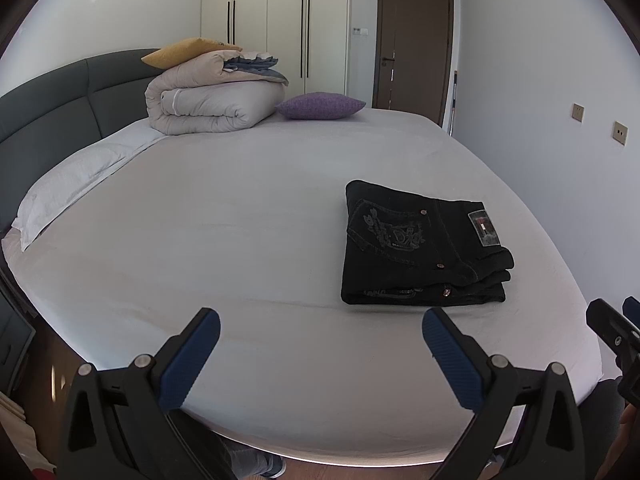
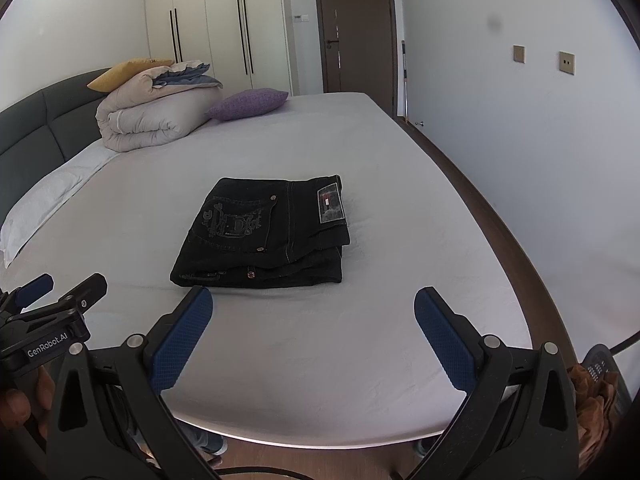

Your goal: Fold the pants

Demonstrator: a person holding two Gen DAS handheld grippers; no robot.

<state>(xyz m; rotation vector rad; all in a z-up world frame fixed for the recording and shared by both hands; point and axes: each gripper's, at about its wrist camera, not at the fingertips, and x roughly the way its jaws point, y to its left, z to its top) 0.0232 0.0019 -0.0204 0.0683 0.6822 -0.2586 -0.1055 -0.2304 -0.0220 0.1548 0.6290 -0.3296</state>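
Observation:
Black jeans (image 1: 420, 248) (image 2: 268, 232) lie folded into a compact stack on the bed (image 1: 240, 208) (image 2: 380, 200), back pocket embroidery and waist label facing up. My left gripper (image 1: 320, 344) is open, held above the bed's near edge, short of the jeans and to their left. My right gripper (image 2: 312, 332) is open too, hovering just in front of the stack with nothing between its blue pads (image 2: 180, 340). The right gripper (image 1: 616, 328) shows at the right edge of the left wrist view; the left gripper (image 2: 52, 292) shows at the left of the right wrist view.
A rolled beige duvet (image 1: 208, 100) (image 2: 156, 116) with a yellow cushion (image 1: 188, 50) on top, a purple pillow (image 1: 320, 106) (image 2: 250, 104) and a white pillow (image 1: 76, 184) lie near the grey headboard (image 1: 52, 120). Wardrobe and brown door (image 1: 412, 40) stand behind; a wall (image 2: 520, 120) flanks the right.

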